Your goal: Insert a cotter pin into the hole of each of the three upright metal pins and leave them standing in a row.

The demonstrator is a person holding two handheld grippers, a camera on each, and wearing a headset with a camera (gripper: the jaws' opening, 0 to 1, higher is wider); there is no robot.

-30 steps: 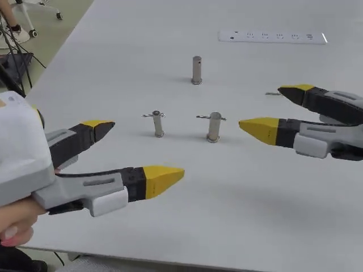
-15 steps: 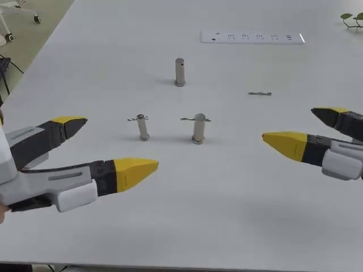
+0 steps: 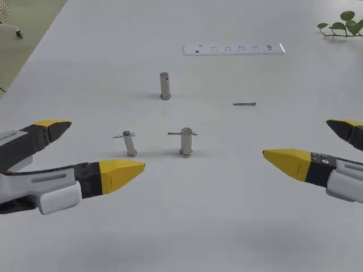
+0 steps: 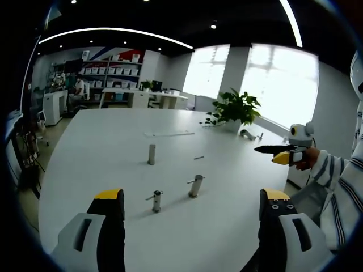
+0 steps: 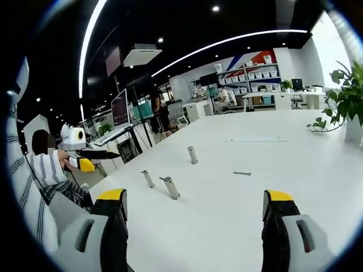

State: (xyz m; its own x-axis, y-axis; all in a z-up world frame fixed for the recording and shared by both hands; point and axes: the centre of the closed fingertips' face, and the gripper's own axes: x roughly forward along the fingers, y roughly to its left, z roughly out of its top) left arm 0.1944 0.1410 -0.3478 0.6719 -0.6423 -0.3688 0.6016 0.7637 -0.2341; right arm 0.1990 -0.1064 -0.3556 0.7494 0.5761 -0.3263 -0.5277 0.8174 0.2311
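Observation:
Three upright metal pins stand on the white table (image 3: 187, 226). The two nearer pins, left (image 3: 130, 143) and right (image 3: 186, 141), each have a cotter pin through the top. The far pin (image 3: 164, 85) has a bare hole. A loose cotter pin (image 3: 244, 104) lies flat to the right of it. My left gripper (image 3: 91, 148) hovers open at the near left, short of the pins. At the near right my right gripper (image 3: 309, 141) is open, with nothing in it. The left gripper view shows the pins (image 4: 195, 186) and the right gripper (image 4: 275, 153). The right gripper view shows the loose cotter pin (image 5: 242, 173).
A white power strip (image 3: 233, 49) lies at the back of the table. A potted plant (image 3: 342, 24) trails leaves at the far right corner. The table's left edge (image 3: 34, 56) borders open floor. Bare tabletop lies between the grippers and around the pins.
My right gripper has drawn back to the right, away from the nearer right pin. The left gripper has eased back to the left. The head camera has shifted; the pins stay put.

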